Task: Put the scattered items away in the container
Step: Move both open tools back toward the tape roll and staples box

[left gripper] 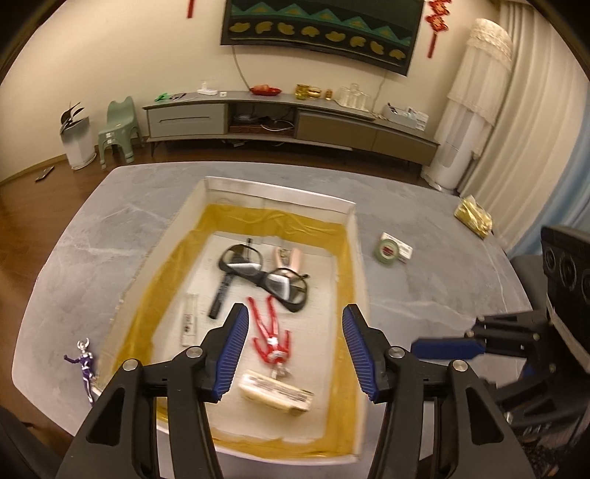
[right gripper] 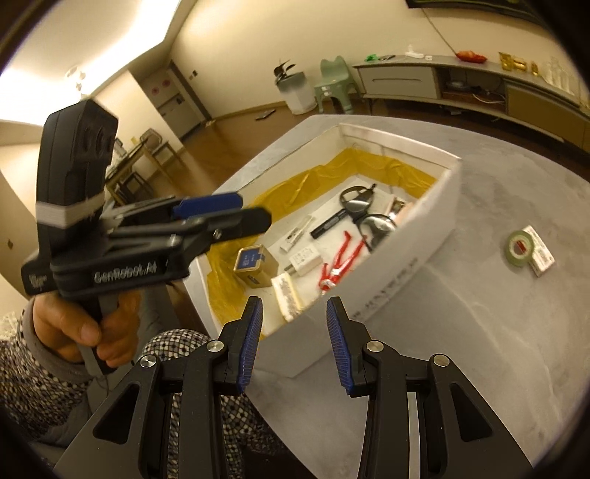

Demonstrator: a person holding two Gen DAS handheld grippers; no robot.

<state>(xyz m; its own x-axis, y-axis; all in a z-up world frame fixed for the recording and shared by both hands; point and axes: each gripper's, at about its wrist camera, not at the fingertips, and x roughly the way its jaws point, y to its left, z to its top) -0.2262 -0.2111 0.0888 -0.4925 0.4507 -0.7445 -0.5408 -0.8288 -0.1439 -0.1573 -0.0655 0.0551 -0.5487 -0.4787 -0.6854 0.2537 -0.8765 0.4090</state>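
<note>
Grey stone counter [left gripper: 424, 206] carries the white box [left gripper: 359, 258]; a purple figurine [left gripper: 85, 363], light and brittle-limbed, lies at its left edge, best pinched at the torso. Left gripper [left gripper: 293, 352] and right gripper [right gripper: 295, 342] both hold their fingers apart, empty.

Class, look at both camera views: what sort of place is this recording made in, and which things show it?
Most likely a home living room: a low TV cabinet runs along the wall under a wall-mounted screen, with a small green child's chair and curtains nearby.
</note>
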